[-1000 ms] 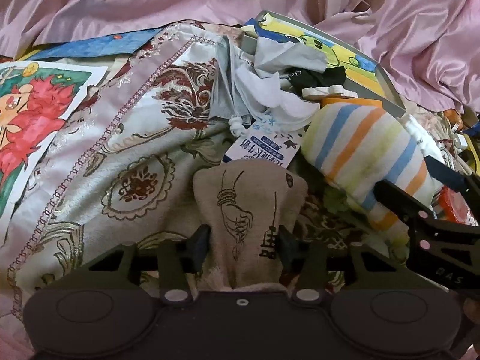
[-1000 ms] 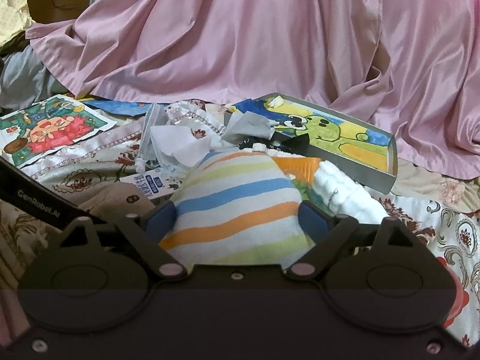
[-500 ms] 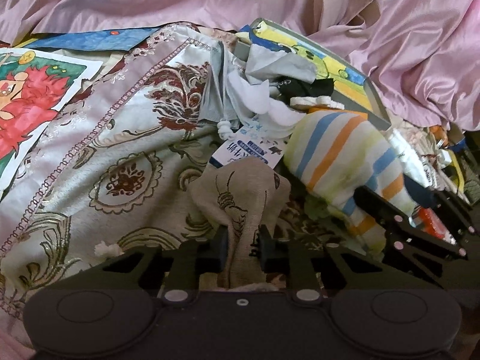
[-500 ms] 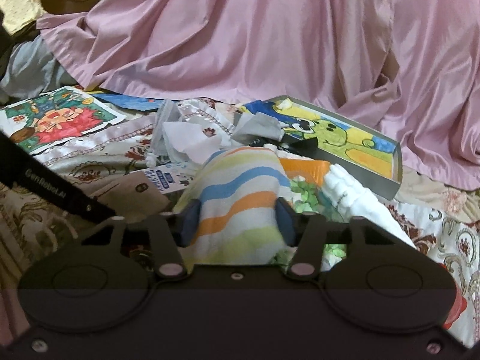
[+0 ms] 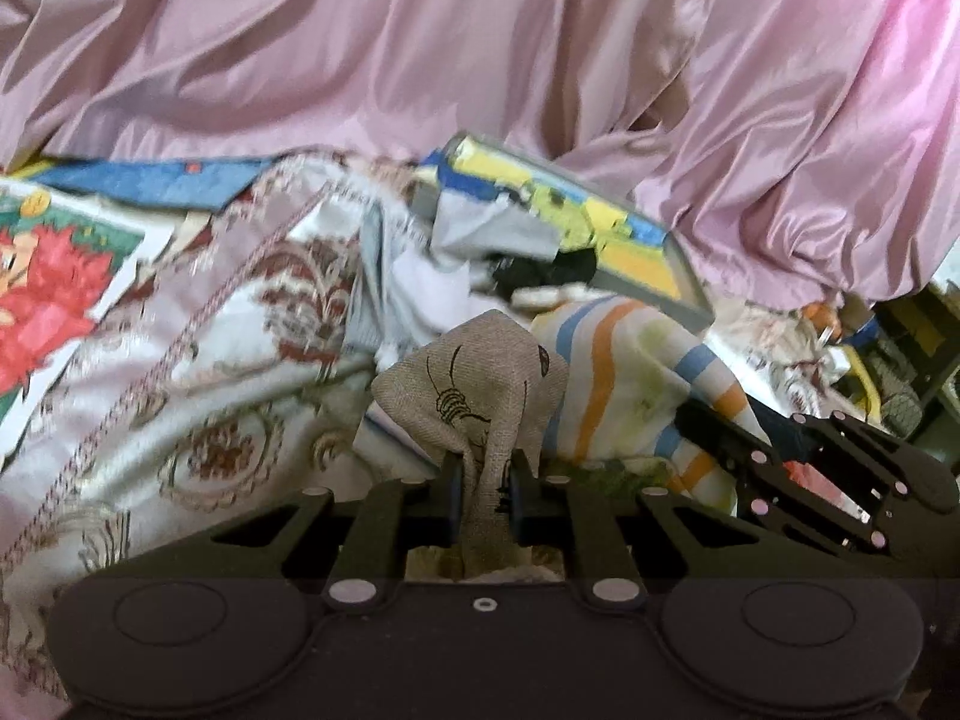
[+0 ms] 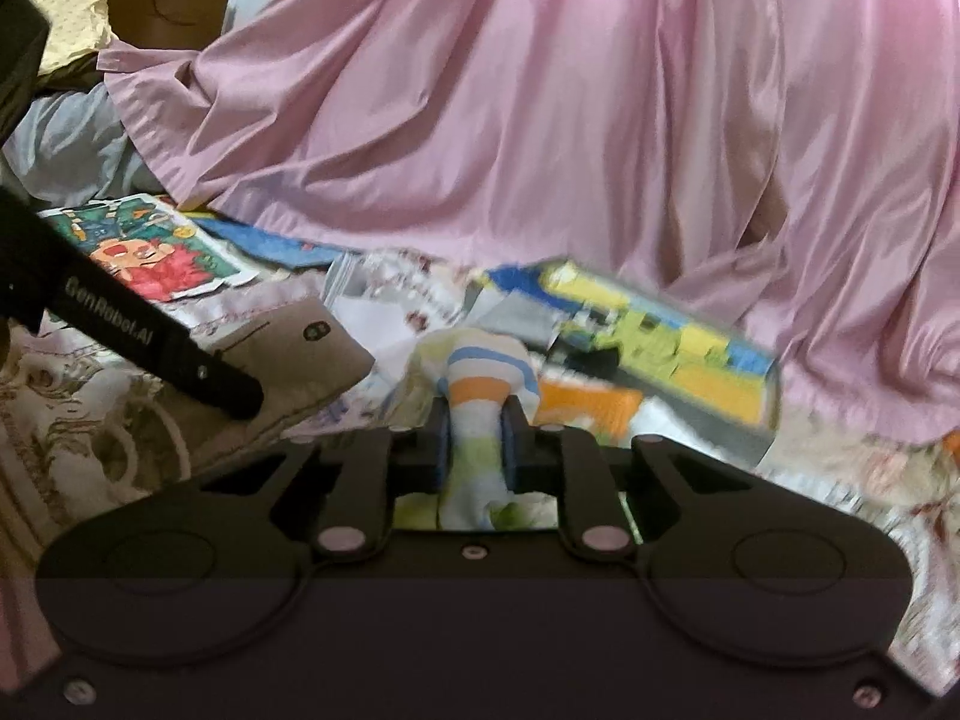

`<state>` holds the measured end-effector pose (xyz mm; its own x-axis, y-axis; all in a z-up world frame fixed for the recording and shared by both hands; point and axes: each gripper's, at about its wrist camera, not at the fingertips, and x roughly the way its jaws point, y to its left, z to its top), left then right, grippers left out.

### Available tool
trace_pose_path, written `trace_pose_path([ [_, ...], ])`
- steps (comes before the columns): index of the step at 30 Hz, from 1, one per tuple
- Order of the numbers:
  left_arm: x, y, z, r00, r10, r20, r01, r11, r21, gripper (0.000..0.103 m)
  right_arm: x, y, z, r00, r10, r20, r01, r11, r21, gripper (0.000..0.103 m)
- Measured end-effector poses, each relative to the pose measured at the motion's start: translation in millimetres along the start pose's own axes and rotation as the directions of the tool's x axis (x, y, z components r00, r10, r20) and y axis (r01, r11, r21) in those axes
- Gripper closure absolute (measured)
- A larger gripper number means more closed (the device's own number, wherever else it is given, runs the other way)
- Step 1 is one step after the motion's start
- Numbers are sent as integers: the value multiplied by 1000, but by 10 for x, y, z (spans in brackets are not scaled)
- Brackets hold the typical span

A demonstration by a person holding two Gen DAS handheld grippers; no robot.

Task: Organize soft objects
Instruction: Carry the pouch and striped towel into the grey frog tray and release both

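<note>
A beige burlap cloth (image 5: pixel 480 372) with black line drawings is pinched between the pads of my left gripper (image 5: pixel 486 471), whose jaws are still closing, and it bunches up above them. To its right lies a soft striped cloth (image 5: pixel 624 372) in blue, orange and pale green. My right gripper (image 6: pixel 477 420) squeezes that striped cloth (image 6: pixel 486 366) into a narrow neck, its jaws also still closing. In the right wrist view the beige cloth (image 6: pixel 300 360) shows at the left under one of the left gripper's fingers (image 6: pixel 180 354).
A pink satin sheet (image 5: pixel 480 90) drapes across the back. A patterned bedspread (image 5: pixel 210 360) covers the surface. A box lid with a green cartoon (image 6: pixel 660 336), grey and white clothes (image 5: pixel 456 240) and a colourful drawing (image 5: pixel 48 276) lie around. A brown paper bag (image 6: pixel 168 6) stands far left.
Both pairs of jaws have closed in from wide apart onto their cloths. The left gripper has risen, lifting the beige cloth off the bedspread. The striped cloth is squeezed thin.
</note>
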<state>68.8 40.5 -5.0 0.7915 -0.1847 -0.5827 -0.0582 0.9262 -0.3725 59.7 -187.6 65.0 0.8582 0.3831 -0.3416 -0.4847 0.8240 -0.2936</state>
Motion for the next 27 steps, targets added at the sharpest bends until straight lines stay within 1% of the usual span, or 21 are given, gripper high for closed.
trace_pose_path([
  [3, -45, -84, 59, 999, -8, 48, 6, 999, 31, 88, -54, -30, 38, 998, -37, 52, 39, 999, -29, 93],
  [7, -41, -211, 151, 995, -33, 92, 28, 998, 63, 88, -81, -131, 102, 989, -87, 119, 94, 994, -49, 93],
  [9, -11, -292, 235, 993, -39, 113, 30, 996, 80, 88, -78, -203, 135, 980, -118, 157, 129, 990, -63, 93],
  [12, 6, -374, 384, 987, -56, 152, 44, 996, 79, 88, -50, -356, 194, 965, -152, 213, 168, 984, -56, 93],
  [14, 26, -447, 528, 980, -61, 190, 45, 995, 87, 88, 19, -457, 238, 953, -176, 245, 197, 979, -62, 93],
  [17, 120, -559, 749, 975, -62, 214, 43, 995, 92, 88, 164, -658, 309, 940, -201, 275, 225, 973, -58, 93],
  [22, 448, -790, 1220, 966, -82, 244, 59, 993, 101, 88, 454, -1166, 364, 929, -243, 279, 251, 968, 5, 93],
  [27, 940, -1104, 1548, 963, -112, 244, 81, 988, 133, 88, 768, -1795, 292, 929, -296, 221, 276, 954, 117, 93],
])
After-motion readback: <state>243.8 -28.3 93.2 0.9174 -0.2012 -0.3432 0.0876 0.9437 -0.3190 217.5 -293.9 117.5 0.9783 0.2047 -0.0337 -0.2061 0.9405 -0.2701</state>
